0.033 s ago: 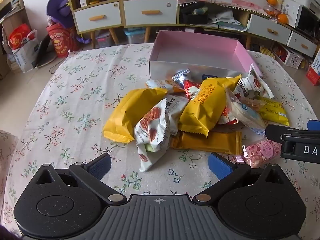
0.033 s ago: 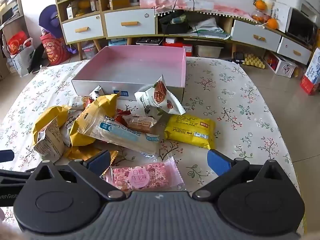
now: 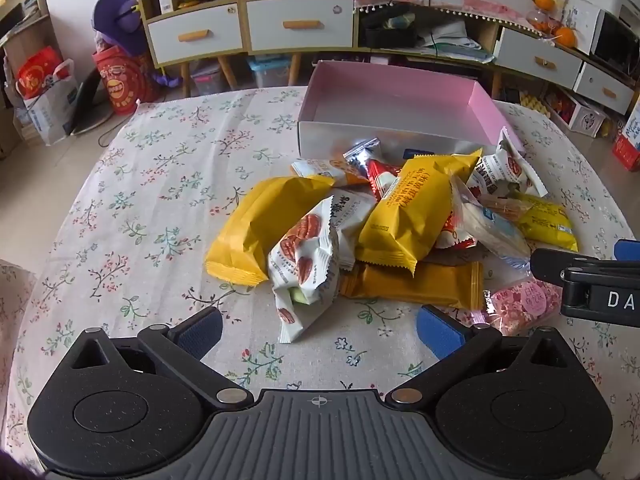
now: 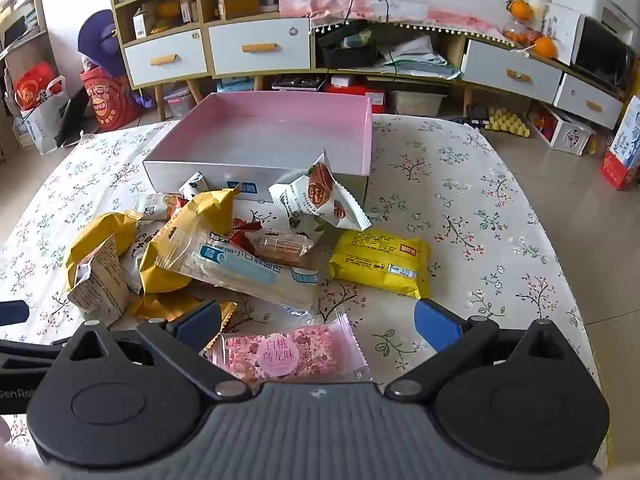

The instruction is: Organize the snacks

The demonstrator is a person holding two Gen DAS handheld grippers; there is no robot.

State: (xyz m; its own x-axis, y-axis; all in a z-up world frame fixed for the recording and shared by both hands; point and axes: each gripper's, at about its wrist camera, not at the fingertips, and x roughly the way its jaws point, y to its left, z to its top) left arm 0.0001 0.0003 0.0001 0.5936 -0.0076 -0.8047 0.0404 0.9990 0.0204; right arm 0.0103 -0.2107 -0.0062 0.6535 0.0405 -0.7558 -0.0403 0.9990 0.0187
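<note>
A pile of wrapped snacks lies on the floral tablecloth in front of an empty pink box (image 3: pixel 400 92) (image 4: pixel 272 128). The pile holds yellow packs (image 3: pixel 264 220), a white nut pack (image 3: pixel 308 256), an orange bar (image 3: pixel 416 284), a clear bread pack (image 4: pixel 248 268), a yellow pack (image 4: pixel 380 260) and a pink pack (image 3: pixel 520 304) (image 4: pixel 280 352). My left gripper (image 3: pixel 320 328) is open and empty just short of the white nut pack. My right gripper (image 4: pixel 316 324) is open, with the pink pack lying between its fingers; it also shows in the left wrist view (image 3: pixel 592 284).
The round table drops off at its left and right edges. Behind it stand drawer cabinets (image 3: pixel 296 24), shelves, bags on the floor (image 3: pixel 120 80) and a long side unit (image 4: pixel 516 72).
</note>
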